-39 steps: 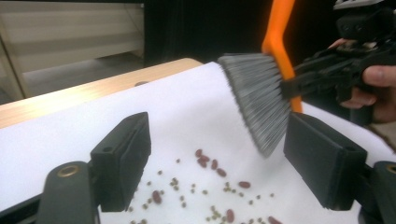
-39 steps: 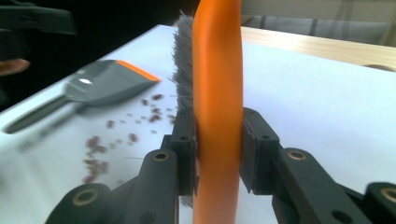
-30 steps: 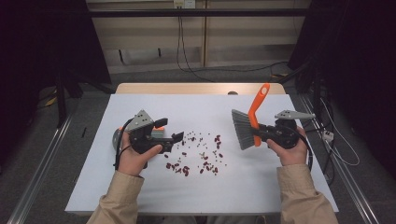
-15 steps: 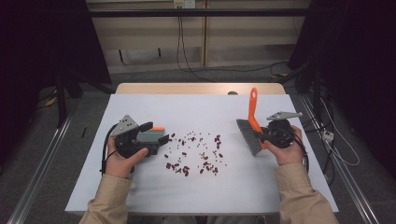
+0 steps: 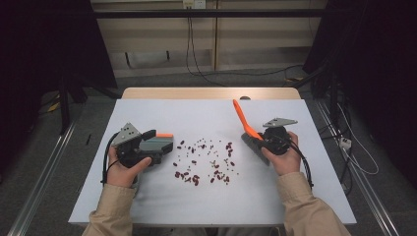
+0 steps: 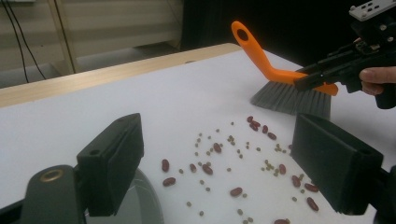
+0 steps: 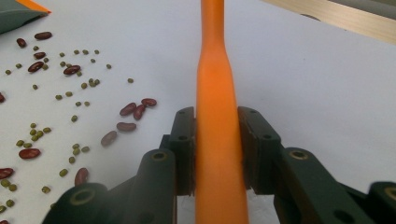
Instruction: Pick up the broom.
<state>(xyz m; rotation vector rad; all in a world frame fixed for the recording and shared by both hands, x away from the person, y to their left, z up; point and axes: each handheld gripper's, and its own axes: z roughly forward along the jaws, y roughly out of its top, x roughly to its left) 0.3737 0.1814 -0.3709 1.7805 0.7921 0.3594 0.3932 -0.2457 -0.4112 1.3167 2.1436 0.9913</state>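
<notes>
Dark red beans and small green ones [image 5: 204, 160] lie scattered over the middle of the white table [image 5: 295, 196]. My right gripper [image 5: 256, 140] is shut on the orange handle of a brush [image 5: 241, 118]. The brush's grey bristles [image 6: 289, 95] rest on the table just right of the beans. The orange handle [image 7: 217, 126] runs straight up between the jaws in the right gripper view. My left gripper [image 6: 224, 158] stands open left of the beans, with nothing between its jaws. A grey dustpan with an orange lip [image 5: 158, 143] sits at that gripper; whether they touch is unclear.
A wooden strip [image 5: 206, 93] runs along the table's far edge. Cables [image 5: 192, 54] hang behind it. Bare table surface lies beyond the beans and along the near edge. Metal rails [image 5: 39, 191] flank both sides on the floor.
The right gripper has brought the brush down from an upright hold until its bristles rest by the beans. The left gripper has shifted left, away from the beans.
</notes>
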